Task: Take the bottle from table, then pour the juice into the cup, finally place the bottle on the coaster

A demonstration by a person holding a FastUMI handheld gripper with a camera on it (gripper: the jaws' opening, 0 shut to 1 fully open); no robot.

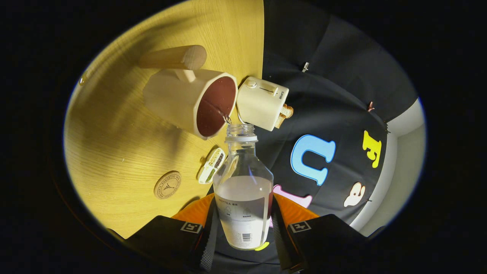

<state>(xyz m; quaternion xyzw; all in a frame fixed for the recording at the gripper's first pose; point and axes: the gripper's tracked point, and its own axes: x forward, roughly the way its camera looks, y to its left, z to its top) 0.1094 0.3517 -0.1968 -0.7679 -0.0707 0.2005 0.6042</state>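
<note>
Rides on the gripper (243, 228), looking forward along both fingers, which press the bottle (243, 190) between them at close range. Rolled hard sideways, so the table (125, 152) stands like a wall beside the bottle. Faces the cup (190, 101) just beyond the bottle's mouth, near. Takes in the coaster (167, 185) off to one side, perhaps lying flat on the table.
</note>
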